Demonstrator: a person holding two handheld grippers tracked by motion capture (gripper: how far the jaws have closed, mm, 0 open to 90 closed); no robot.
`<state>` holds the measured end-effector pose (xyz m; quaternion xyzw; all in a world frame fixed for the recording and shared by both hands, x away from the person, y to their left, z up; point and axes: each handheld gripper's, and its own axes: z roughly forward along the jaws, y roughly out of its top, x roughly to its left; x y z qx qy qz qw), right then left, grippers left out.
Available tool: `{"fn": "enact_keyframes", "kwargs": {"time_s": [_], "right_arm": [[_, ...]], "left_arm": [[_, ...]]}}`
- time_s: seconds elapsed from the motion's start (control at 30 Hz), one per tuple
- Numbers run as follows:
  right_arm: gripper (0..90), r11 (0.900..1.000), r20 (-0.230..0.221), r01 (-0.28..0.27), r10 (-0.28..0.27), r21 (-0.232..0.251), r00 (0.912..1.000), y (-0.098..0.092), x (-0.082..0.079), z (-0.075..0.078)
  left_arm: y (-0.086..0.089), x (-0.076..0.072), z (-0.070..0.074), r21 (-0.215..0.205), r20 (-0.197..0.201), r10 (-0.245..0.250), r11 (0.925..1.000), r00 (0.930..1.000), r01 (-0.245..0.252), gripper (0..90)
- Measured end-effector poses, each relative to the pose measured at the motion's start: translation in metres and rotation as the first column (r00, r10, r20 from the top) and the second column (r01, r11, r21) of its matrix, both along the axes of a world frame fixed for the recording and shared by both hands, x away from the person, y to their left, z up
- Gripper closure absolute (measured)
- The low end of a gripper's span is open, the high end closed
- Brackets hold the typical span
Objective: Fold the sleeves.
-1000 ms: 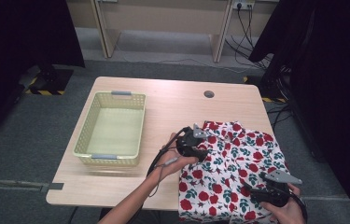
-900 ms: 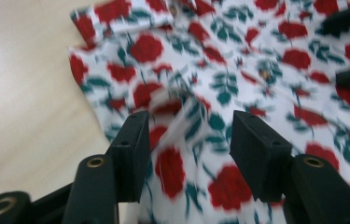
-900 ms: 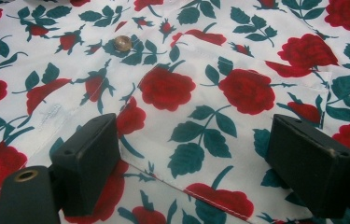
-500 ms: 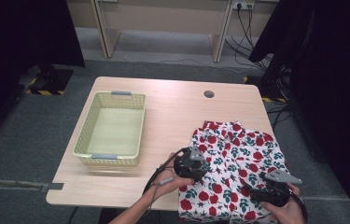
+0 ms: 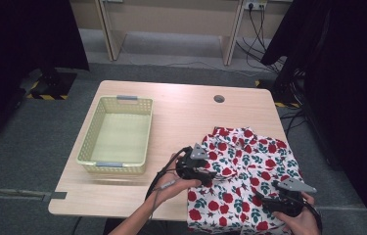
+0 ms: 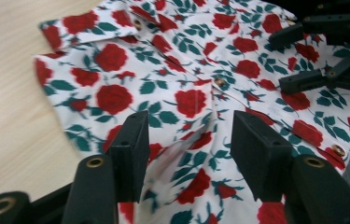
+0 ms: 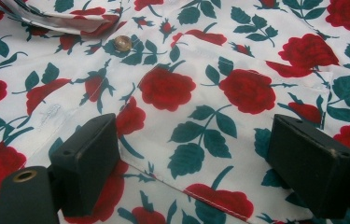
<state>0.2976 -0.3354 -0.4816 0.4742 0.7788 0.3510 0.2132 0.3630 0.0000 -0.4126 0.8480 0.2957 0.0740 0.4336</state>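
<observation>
Pale wooden tabletop point(image 5: 181, 122) carries a rose-print shirt point(image 5: 249, 166) lying right of the basket point(image 5: 117, 134) — left tongs point(image 6: 189, 140), jaws just widened, straddle its near-left fabric ungripped; right tongs point(image 7: 196, 163) gape over its near hem.

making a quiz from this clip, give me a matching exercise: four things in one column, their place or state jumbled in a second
Things
1. basket
2. shirt with red roses
3. left gripper
4. round hole in the table

Place or state
A. at the shirt's left edge, fingers apart over the cloth
B. far side of the table top, right of the middle
C. left half of the table, nothing in it
D. near right corner of the table, spread out, partly over the near edge

Pairs: 1-C, 2-D, 3-A, 4-B
</observation>
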Motion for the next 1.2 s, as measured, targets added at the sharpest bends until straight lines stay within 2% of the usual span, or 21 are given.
{"fn": "enact_keyframes", "kwargs": {"time_s": [0.07, 0.13, 0.23, 0.33, 0.5, 0.53, 0.6, 0.73, 0.87, 0.93, 0.97, 1.0, 1.03, 1.07, 1.1, 1.13, 1.2], "right_arm": [[16.7, 1.000, 0.003, -0.001, 0.001, 0.000, 1.0000, 0.000, 0.000, 0.000], [16.7, 1.000, 0.001, 0.000, 0.000, 0.000, 1.0000, 0.000, 0.000, 0.000], [16.7, 1.000, 0.002, 0.000, 0.000, 0.001, 1.0000, 0.000, 0.000, 0.000], [16.6, 1.000, 0.000, 0.001, -0.001, 0.000, 1.0000, 0.000, 0.000, 0.000], [16.5, 1.000, 0.003, 0.001, -0.001, 0.001, 1.0000, 0.000, 0.000, 0.000], [16.5, 1.000, 0.004, 0.001, -0.001, 0.000, 1.0000, 0.000, 0.000, 0.000], [16.5, 1.000, 0.005, 0.000, 0.000, 0.001, 1.0000, 0.000, 0.000, -0.001], [16.4, 1.000, 0.003, 0.000, 0.000, 0.001, 1.0000, 0.000, 0.000, 0.000], [16.4, 1.000, 0.002, 0.001, -0.001, 0.001, 1.0000, 0.000, 0.000, 0.000], [16.3, 1.000, 0.002, 0.002, -0.002, 0.002, 1.0000, 0.000, 0.000, 0.000], [16.3, 1.000, 0.000, 0.002, -0.002, 0.001, 1.0000, 0.000, 0.000, 0.000], [16.3, 1.000, -0.001, 0.002, -0.002, 0.002, 1.0000, 0.001, 0.000, 0.000], [16.3, 1.000, 0.001, 0.001, -0.001, 0.002, 1.0000, 0.000, 0.000, 0.000], [16.3, 1.000, 0.002, 0.001, -0.001, 0.002, 1.0000, 0.000, 0.000, 0.000], [16.3, 1.000, 0.002, 0.001, -0.001, 0.002, 1.0000, 0.000, 0.000, 0.000], [16.3, 1.000, 0.001, 0.002, -0.002, 0.002, 1.0000, 0.000, 0.000, 0.000], [16.2, 1.000, 0.002, 0.001, -0.001, 0.002, 1.0000, 0.000, 0.000, 0.000]], "left_arm": [[0.007, 0.005, -0.002, 0.008, -0.004, 0.034, 0.9994, 0.9994, -0.034, 41.9], [0.012, 0.009, -0.007, -0.001, -0.027, 0.055, 0.9985, 0.9981, -0.056, 41.9], [0.017, 0.010, -0.016, -0.010, -0.055, 0.065, 0.9978, 0.9963, -0.066, 41.5], [0.014, 0.000, -0.026, 0.007, -0.060, 0.040, 0.9992, 0.9974, -0.040, 40.1], [0.004, -0.021, -0.055, 0.031, -0.059, 0.009, 0.9995, 0.9982, -0.007, 40.1], [0.003, -0.025, -0.060, 0.035, -0.054, 0.004, 0.9994, 0.9985, -0.002, 39.9], [0.003, -0.031, -0.064, 0.037, -0.018, 0.006, 0.9993, 0.9998, -0.006, 39.7], [0.006, -0.037, -0.057, 0.020, 0.001, 0.006, 0.9998, 1.0000, -0.006, 37.1], [0.007, -0.034, -0.041, -0.037, 0.035, 0.006, 0.9993, 0.9994, -0.005, 33.9], [0.005, -0.029, -0.034, -0.074, 0.028, 0.011, 0.9972, 0.9995, -0.009, 33.0], [0.005, -0.026, -0.031, -0.127, -0.001, 0.007, 0.9918, 1.0000, -0.007, 31.9], [0.005, -0.022, -0.030, -0.187, -0.042, 0.002, 0.9823, 0.9991, -0.010, 31.8], [0.005, -0.018, -0.028, -0.223, -0.065, 0.003, 0.9747, 0.9979, -0.017, 32.0], [0.004, -0.014, -0.027, -0.237, -0.064, 0.011, 0.9713, 0.9979, -0.026, 32.0], [0.003, -0.010, -0.026, -0.234, -0.058, 0.026, 0.9714, 0.9980, -0.039, 32.0], [0.001, -0.006, -0.027, -0.217, -0.046, 0.042, 0.9749, 0.9981, -0.051, 32.0], [-0.004, 0.003, -0.032, -0.125, 0.009, 0.080, 0.9890, 0.9968, -0.078, 32.3]]}}
